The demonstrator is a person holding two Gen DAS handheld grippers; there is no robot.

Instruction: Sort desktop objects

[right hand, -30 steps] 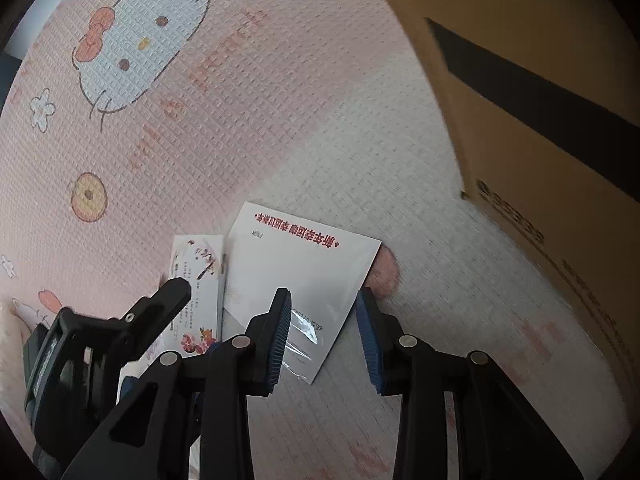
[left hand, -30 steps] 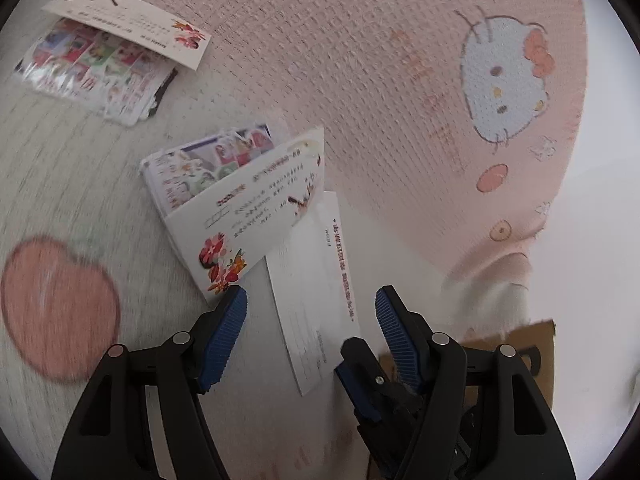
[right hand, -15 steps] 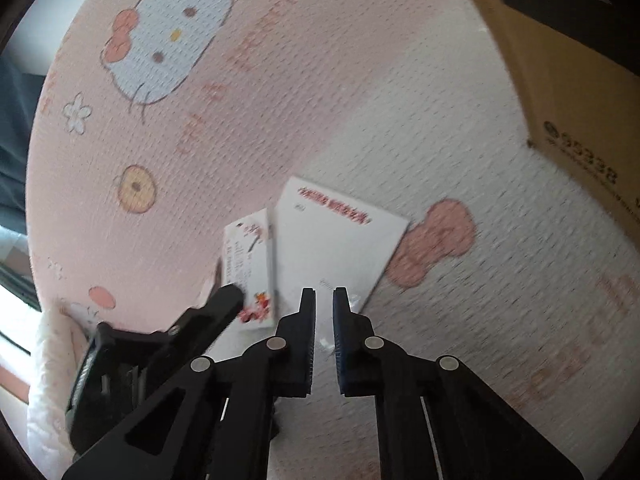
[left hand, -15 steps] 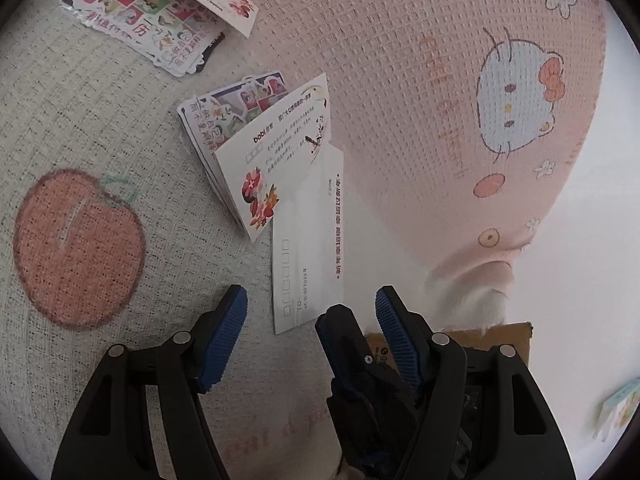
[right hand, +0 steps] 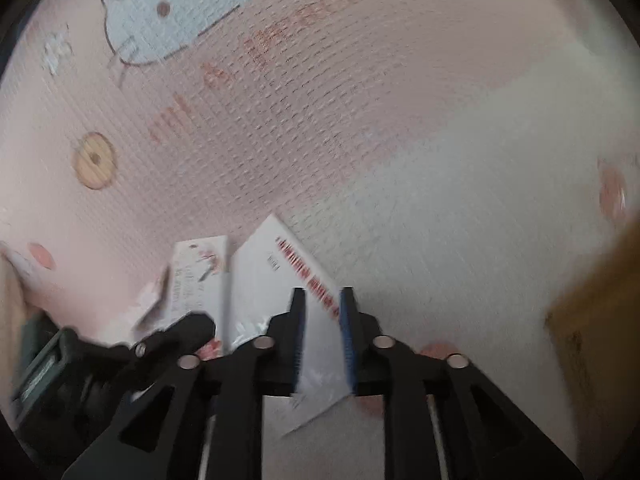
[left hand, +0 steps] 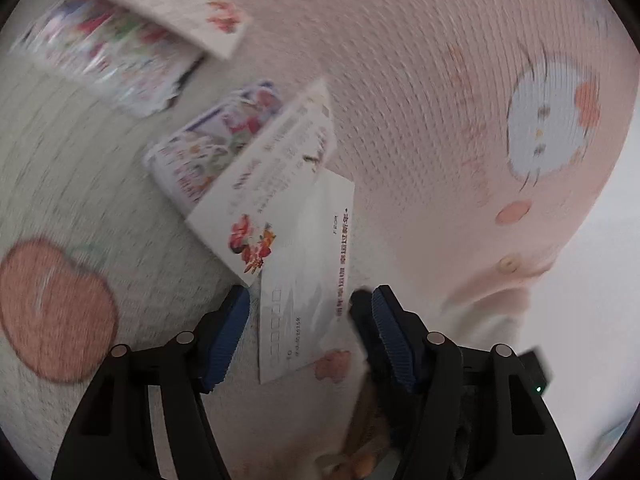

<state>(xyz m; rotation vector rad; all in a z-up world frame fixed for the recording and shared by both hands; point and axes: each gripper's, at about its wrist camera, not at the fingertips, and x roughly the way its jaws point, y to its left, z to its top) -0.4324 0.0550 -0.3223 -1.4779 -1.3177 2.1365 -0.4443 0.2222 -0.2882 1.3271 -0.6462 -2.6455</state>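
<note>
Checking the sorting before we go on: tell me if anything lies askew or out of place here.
The white envelope lies slanted, its top tucked under the flower-printed card, which sits crooked over a sticker pack. The right gripper is nearly shut on the envelope's edge; the left gripper is open.

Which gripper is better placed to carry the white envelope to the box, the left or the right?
The right gripper. Its jaws are nearly shut around a corner of the envelope, and the box lies on its side. The left gripper hangs open and holds nothing.
</note>
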